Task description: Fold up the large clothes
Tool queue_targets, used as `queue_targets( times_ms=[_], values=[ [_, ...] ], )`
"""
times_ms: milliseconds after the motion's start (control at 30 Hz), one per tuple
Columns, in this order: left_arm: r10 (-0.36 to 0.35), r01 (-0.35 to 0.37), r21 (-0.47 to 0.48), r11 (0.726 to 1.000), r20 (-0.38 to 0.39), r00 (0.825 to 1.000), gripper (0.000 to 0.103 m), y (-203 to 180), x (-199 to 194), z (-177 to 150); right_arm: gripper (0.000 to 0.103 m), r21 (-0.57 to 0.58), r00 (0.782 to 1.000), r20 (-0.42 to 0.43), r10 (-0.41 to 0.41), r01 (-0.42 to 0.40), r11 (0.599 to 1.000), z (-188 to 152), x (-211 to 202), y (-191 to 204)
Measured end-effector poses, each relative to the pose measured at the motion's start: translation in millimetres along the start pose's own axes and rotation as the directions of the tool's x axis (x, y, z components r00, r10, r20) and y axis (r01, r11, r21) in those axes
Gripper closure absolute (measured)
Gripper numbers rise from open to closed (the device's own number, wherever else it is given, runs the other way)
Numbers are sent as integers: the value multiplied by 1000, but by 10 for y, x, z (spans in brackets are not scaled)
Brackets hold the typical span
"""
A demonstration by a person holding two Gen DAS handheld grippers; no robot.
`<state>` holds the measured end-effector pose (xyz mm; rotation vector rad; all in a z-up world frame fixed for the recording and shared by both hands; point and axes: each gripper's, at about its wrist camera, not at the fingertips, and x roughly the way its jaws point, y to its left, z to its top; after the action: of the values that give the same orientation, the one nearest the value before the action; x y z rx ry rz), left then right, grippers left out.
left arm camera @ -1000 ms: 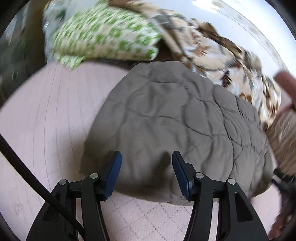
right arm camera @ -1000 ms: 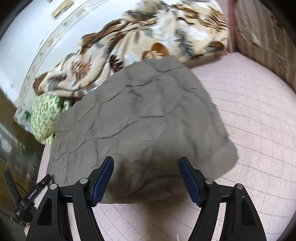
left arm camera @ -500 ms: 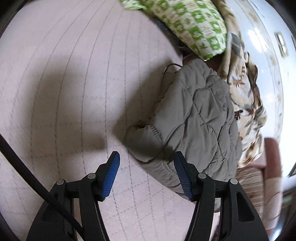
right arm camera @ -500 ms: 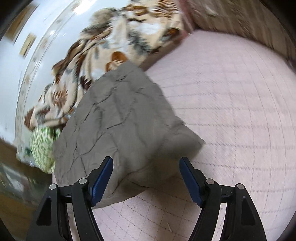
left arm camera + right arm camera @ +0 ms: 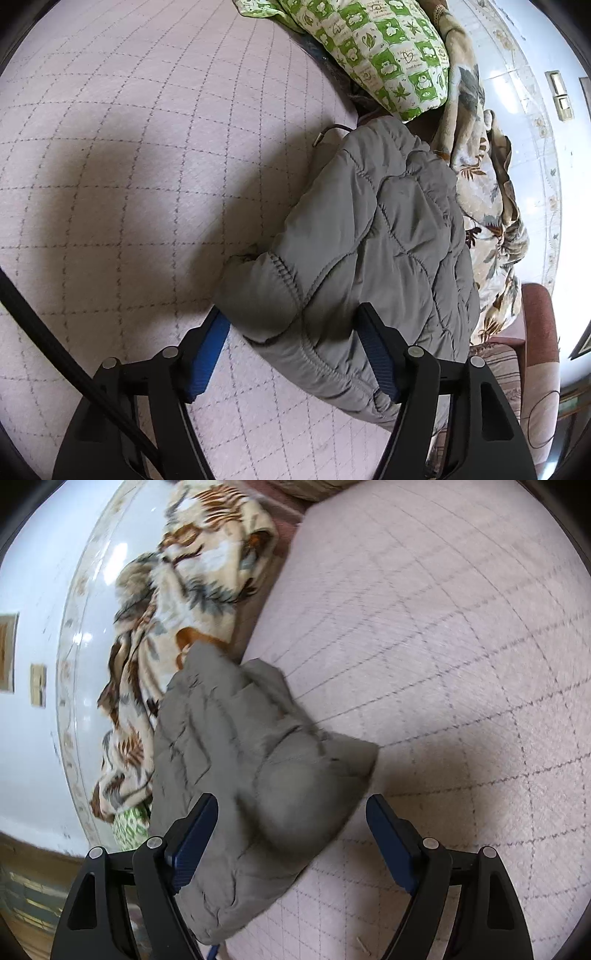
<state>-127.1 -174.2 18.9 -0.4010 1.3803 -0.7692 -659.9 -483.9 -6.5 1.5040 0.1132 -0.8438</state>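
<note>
Two grippers were spread wide around the gray jacket (image 5: 373,236) on the pink bed cover (image 5: 129,155). The left gripper (image 5: 295,354) touched its corner; the right gripper (image 5: 291,834) pinched nothing. The flowery blanket (image 5: 177,602) lay at eleven o'clock.

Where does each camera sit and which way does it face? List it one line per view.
Left wrist: sits on the left tool, looking down along its open blue-padded fingers at the grey quilted puffy jacket on the pink grid-patterned mat.
Right wrist: sits on the right tool, open, facing the jacket's other end.
Shared: jacket, mat, green patterned pillow, floral beige blanket.
</note>
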Motion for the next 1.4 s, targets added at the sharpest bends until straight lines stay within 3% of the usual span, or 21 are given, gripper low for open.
queue_targets(
  times_ms=[333,533,667,800,867,933,1033,1133,1400],
  values=[
    [-72,72,-50,996,7,997,28,132,119,70,15,65,999,-8,38,-37,997,19,274,-139],
    [-118,119,-67,991,20,993,25,176,180,93,9,58,997,43,61,-64,996,12,357,-82],
    [-134,136,-63,989,39,990,24,158,203,114,6,52,994,71,86,-90,995,6,367,-54],
    [-120,121,-11,993,59,991,23,95,238,126,6,17,996,61,58,-59,998,19,437,-14],
    [-105,104,17,994,67,992,29,62,237,117,14,-17,998,56,23,-22,1000,11,469,33],
    [-91,87,48,995,73,993,41,9,214,127,38,-39,998,64,11,-9,999,4,460,61],
    [-66,54,115,992,99,993,54,-99,145,121,57,-93,997,72,7,-1,996,3,427,151],
    [-27,1,183,983,139,990,59,-222,86,82,66,-212,994,108,-27,50,976,-53,359,359],
    [27,-125,369,921,258,966,65,-584,-98,-23,73,-426,982,184,-53,128,896,-202,182,758]
  ],
)
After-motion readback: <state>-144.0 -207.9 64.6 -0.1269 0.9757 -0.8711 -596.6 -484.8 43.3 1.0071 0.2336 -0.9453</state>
